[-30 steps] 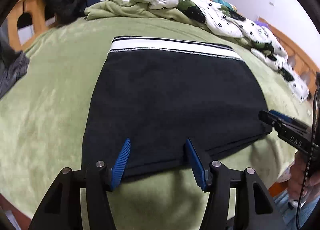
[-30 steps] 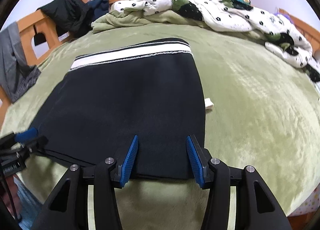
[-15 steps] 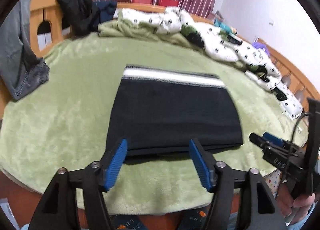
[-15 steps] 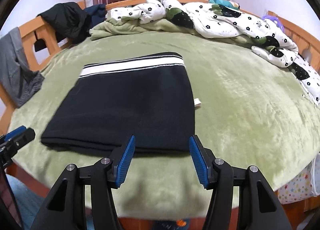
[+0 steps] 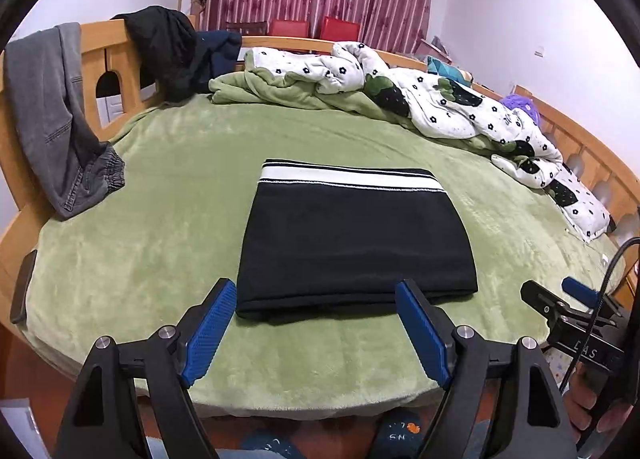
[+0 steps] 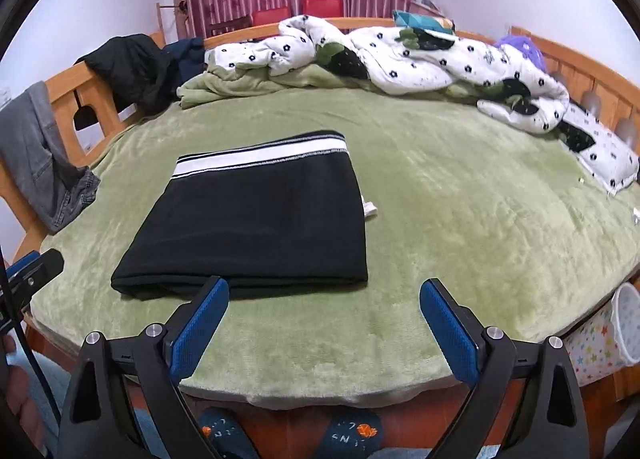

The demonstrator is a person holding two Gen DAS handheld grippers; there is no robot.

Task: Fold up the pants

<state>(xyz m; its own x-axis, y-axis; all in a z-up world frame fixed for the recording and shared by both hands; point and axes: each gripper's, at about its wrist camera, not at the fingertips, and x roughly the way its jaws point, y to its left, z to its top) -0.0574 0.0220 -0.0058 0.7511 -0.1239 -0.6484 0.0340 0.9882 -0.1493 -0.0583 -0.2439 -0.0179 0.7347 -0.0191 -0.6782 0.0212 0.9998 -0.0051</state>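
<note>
Both grippers (image 5: pixel 316 331) (image 6: pixel 324 327) just spread, gripping nothing, above folded pants (image 5: pixel 352 243) on green bedspread (image 5: pixel 160 195).

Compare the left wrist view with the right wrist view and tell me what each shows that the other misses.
Only the left wrist view shows the dark phone-like slab at the bed's edge. Only the right wrist view shows the white tag beside the pants and the white basket by the bed. Both show the folded black pants on the green blanket, the flowered quilt, and grey jeans on the bed frame.
</note>
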